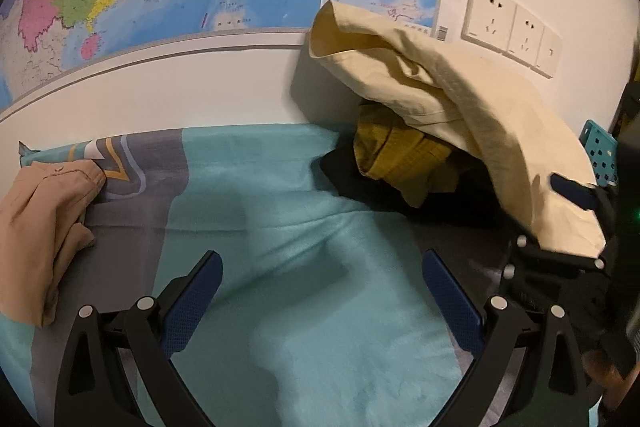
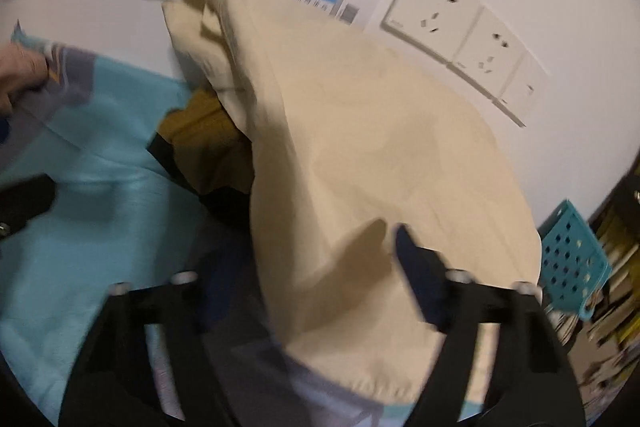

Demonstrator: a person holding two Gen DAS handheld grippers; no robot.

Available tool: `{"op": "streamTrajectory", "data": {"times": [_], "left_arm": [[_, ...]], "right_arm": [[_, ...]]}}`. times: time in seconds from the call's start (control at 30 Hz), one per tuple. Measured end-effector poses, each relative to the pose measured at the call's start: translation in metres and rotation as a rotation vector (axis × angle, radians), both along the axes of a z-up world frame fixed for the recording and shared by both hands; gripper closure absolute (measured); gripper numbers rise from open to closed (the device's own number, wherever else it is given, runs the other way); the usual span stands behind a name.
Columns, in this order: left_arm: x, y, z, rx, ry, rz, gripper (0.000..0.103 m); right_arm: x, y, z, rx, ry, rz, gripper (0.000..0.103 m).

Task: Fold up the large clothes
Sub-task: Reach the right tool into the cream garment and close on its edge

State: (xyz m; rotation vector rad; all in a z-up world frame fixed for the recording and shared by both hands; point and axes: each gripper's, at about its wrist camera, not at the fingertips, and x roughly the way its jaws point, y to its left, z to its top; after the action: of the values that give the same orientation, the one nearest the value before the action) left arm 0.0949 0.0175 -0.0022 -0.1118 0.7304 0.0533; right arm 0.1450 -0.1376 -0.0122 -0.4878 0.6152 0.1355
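Cloth point(image 2: 360, 147), cream and creased, hangs lifted over the right end of the bed, a hemmed opening at its far top against the wall. Its near edge drapes across the right gripper point(image 2: 304, 267); one dark finger point(image 2: 416, 267) lies on top of the fabric, the other is hidden beneath, so the fabric sits between the jaws, but whether they pinch it I cannot tell. The view is blurred. The left gripper point(image 1: 320, 303) points down over bare sheet point(image 1: 304, 211), jaws wide apart, nothing between them. The sheet is teal with a grey band, soft and lightly rumpled. A mustard garment point(image 1: 400, 155) lies crumpled under the cloth; a tan garment point(image 1: 40, 227) sits bunched at the left.
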Motion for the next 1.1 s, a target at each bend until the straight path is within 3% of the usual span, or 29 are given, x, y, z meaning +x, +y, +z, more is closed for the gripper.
{"op": "streamTrajectory", "data": {"times": [0.03, 0.1, 0.23, 0.33, 0.4, 0.47, 0.57, 0.63, 0.73, 0.8, 0.83, 0.87, 0.9, 0.97, 1.03, 1.1], "left_arm": [[0.002, 0.001, -0.001, 0.001, 0.001, 0.000, 0.007], [0.006, 0.002, -0.002, 0.005, 0.001, -0.004, 0.007], [0.015, 0.005, -0.004, 0.015, -0.005, -0.014, 0.007], [0.023, 0.009, -0.007, 0.015, -0.001, -0.015, 0.007], [0.029, 0.010, -0.008, 0.017, 0.004, -0.015, 0.007], [0.035, 0.012, -0.008, 0.022, 0.002, -0.020, 0.007], [0.043, 0.015, -0.008, 0.015, -0.002, -0.032, 0.007], [0.047, 0.018, -0.009, 0.008, 0.001, -0.038, 0.007], [0.052, 0.022, -0.011, 0.000, 0.002, -0.041, 0.007], [0.053, 0.025, -0.011, -0.009, -0.003, -0.042, 0.007], [0.054, 0.026, -0.011, -0.013, -0.005, -0.044, 0.007], [0.054, 0.026, -0.011, -0.015, -0.008, -0.048, 0.007], [0.055, 0.025, -0.011, -0.015, -0.010, -0.052, 0.007], [0.055, 0.025, -0.011, -0.016, -0.018, -0.059, 0.007], [0.055, 0.025, -0.010, -0.025, -0.029, -0.073, 0.007], [0.055, 0.024, -0.009, -0.030, -0.041, -0.085, 0.007]], "right_arm": [[0.004, -0.003, 0.002, 0.009, 0.014, 0.009, 0.057], [0.007, -0.012, 0.011, 0.038, 0.029, 0.029, 0.099], [0.000, -0.046, 0.054, 0.168, -0.035, 0.015, 0.099], [0.002, -0.063, 0.083, 0.207, -0.068, -0.011, 0.092], [0.010, -0.056, 0.081, 0.160, -0.067, -0.006, 0.065], [0.016, -0.040, 0.069, 0.084, -0.058, 0.018, 0.050], [0.027, -0.021, 0.055, 0.043, -0.019, 0.069, 0.042], [0.032, -0.011, 0.048, 0.046, 0.012, 0.104, 0.041], [0.026, -0.002, 0.045, 0.053, 0.006, 0.150, 0.038], [0.020, 0.005, 0.040, 0.003, -0.024, 0.164, 0.035], [0.019, 0.008, 0.037, -0.030, -0.041, 0.153, 0.037], [0.021, 0.009, 0.034, -0.062, -0.055, 0.128, 0.046], [0.027, 0.006, 0.035, -0.043, -0.025, 0.123, 0.071], [0.035, -0.008, 0.045, 0.069, 0.040, 0.122, 0.098], [0.035, -0.020, 0.064, 0.117, 0.019, 0.116, 0.098], [0.029, -0.032, 0.088, 0.130, -0.067, 0.092, 0.097]]}}
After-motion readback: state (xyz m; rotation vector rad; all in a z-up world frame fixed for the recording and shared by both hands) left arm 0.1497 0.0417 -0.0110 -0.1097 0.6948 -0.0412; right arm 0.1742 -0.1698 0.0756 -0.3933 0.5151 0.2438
